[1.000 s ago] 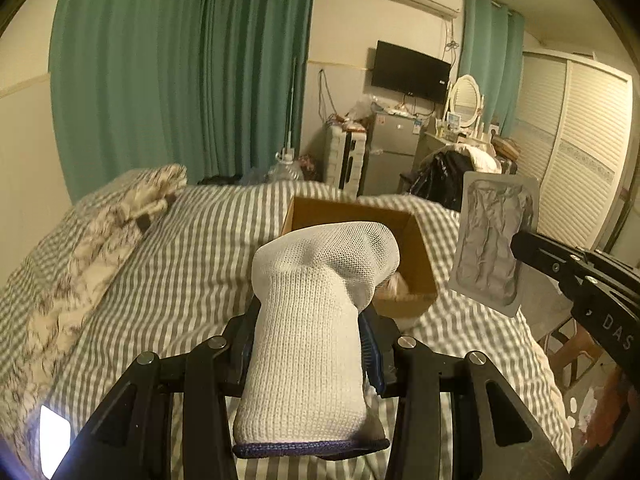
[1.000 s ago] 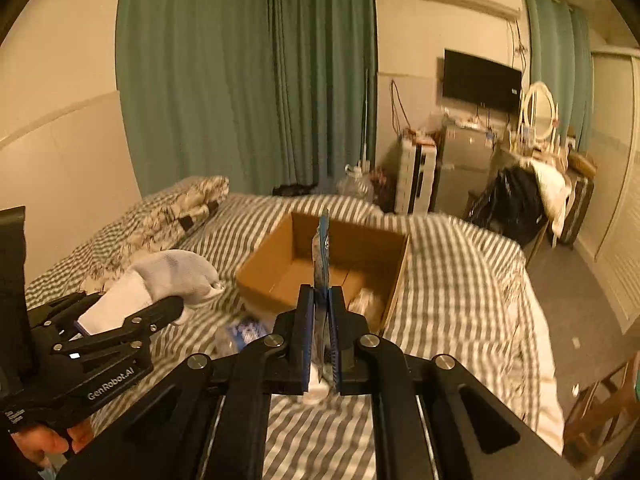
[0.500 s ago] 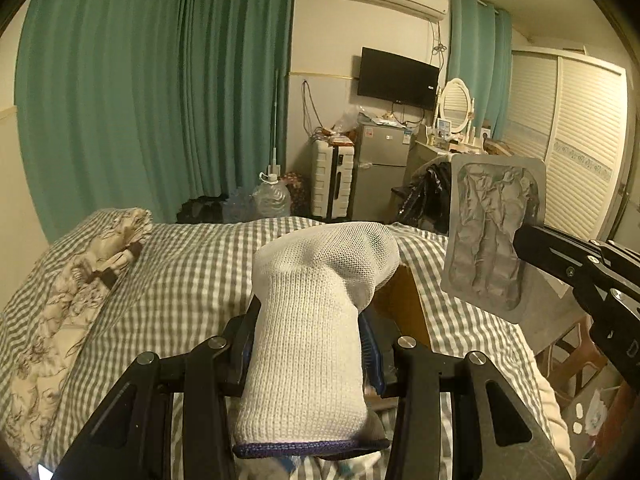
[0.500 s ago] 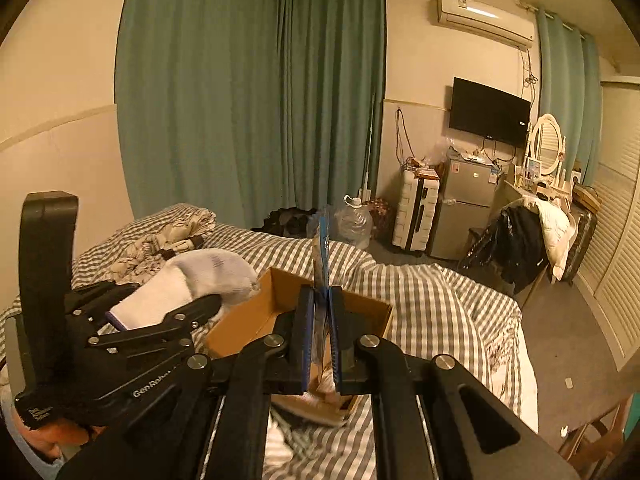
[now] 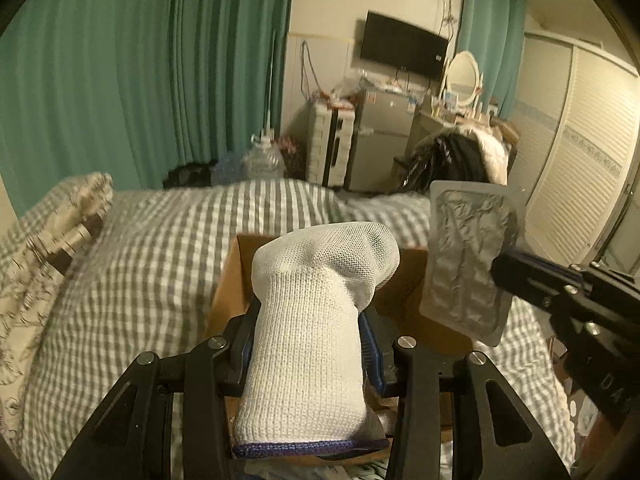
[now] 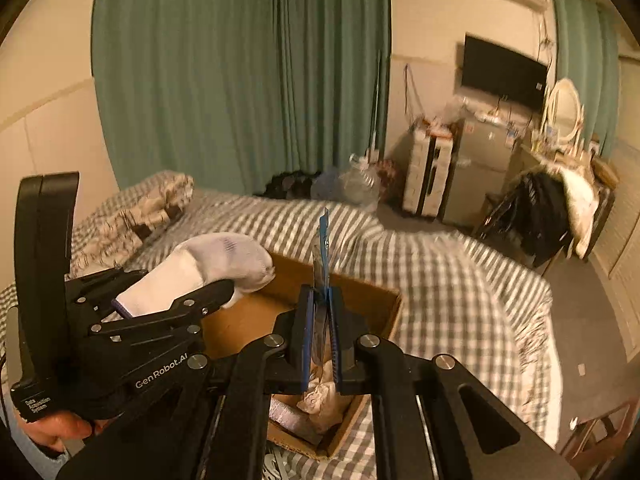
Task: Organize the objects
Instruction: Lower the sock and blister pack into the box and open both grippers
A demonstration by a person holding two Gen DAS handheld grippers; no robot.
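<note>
Both loads hang over the cardboard box point(image 6: 352, 300) at frame centre, ready to drop; the left gripper point(image 5: 312, 344) clamps a white sock point(image 5: 316, 320); the right gripper point(image 6: 320, 320) pinches a flat blister pack point(image 5: 468, 264); next, I judge, lowering and releasing inside.

Green curtains point(image 6: 240, 80) hang at the far wall. A TV point(image 5: 402, 46) is mounted far right, above a fridge point(image 5: 380, 144). A mirror point(image 5: 462, 74) stands right of it. A water jug point(image 5: 262, 158) sits beyond the checked bed point(image 5: 152, 248).
</note>
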